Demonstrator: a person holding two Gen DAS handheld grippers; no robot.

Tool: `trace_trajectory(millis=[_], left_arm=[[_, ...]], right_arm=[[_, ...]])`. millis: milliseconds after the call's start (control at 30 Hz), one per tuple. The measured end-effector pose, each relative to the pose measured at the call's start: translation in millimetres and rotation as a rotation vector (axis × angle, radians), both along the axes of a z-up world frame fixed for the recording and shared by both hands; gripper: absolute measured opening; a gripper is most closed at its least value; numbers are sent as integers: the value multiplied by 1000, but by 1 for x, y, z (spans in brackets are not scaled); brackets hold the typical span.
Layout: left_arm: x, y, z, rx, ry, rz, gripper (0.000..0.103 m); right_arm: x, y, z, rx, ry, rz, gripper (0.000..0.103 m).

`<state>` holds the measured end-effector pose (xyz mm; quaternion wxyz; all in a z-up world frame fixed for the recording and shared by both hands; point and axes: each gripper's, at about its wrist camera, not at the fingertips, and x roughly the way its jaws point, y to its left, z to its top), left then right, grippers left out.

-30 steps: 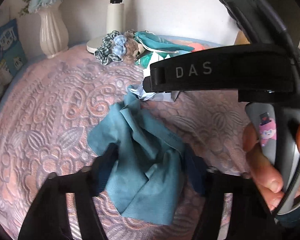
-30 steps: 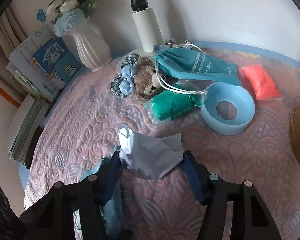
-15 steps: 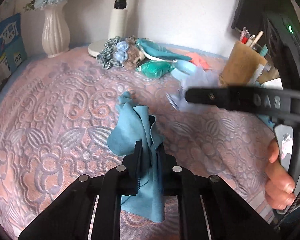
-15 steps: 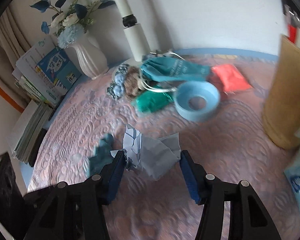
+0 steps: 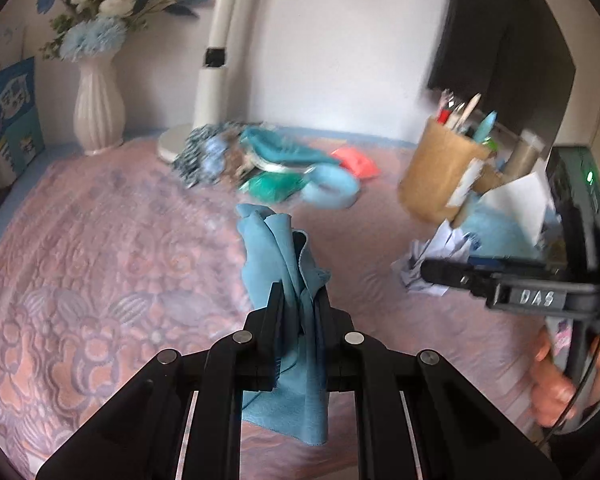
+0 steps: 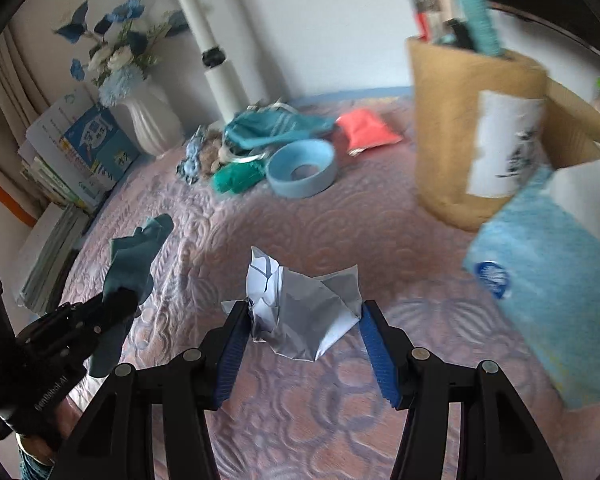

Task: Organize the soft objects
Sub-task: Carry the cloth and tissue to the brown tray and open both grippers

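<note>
Pen cup (image 6: 472, 136), tissue pack (image 6: 548, 292) crowd right; quilt (image 6: 300, 420) centre open.

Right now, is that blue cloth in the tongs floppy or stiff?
Probably floppy: the blue cloth hangs in soft folds from the left tongs, its loose end drooping below. It looks light, since a small pinch holds it. It might slip if shaken.

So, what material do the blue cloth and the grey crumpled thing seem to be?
The blue cloth in the left claw looks like soft matte fabric, perhaps microfibre: it drapes in limp folds. The grey crumpled thing in the right claw looks like paper: sharp, stiff creases.
</note>
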<state>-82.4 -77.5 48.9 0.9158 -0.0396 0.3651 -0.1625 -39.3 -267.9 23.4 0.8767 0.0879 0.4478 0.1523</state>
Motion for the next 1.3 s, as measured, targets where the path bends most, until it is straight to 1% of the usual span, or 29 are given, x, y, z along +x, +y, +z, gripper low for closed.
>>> trace_trajectory(millis=[33, 133, 200, 400, 567, 667, 767, 867, 967, 1133, 1200, 1300], left_arm=[[2, -5, 4, 3, -5, -9, 10], [13, -24, 14, 53, -22, -33, 10], [23, -37, 21, 63, -26, -69, 10], [33, -83, 44, 31, -44, -219, 10], [41, -123, 60, 21, -65, -333, 10], [43, -144, 63, 27, -49, -405, 10], [38, -158, 67, 14, -34, -476, 10], [33, -174, 74, 17, -46, -531, 10], [29, -189, 84, 31, -80, -567, 10], [34, -226, 103, 82, -166, -579, 10], [42, -236, 111, 72, -179, -586, 10], [58, -256, 123, 32, -180, -575, 10]], right_arm=[[-2, -5, 2, 6, -3, -9, 55], [-6, -16, 11, -3, -15, -28, 55], [-11, -24, 21, -11, -39, -46, 55], [-26, -66, 62, 12, -128, -129, 55], [-33, -99, 85, 35, -174, -192, 55], [-38, -117, 95, 35, -194, -220, 55], [-39, -130, 101, 42, -206, -241, 55], [-41, -147, 108, 56, -219, -279, 55], [-43, -161, 110, 77, -227, -318, 55], [-41, -189, 121, 83, -252, -384, 56], [-38, -204, 131, 84, -272, -422, 56], [-30, -225, 145, 68, -292, -493, 56]])
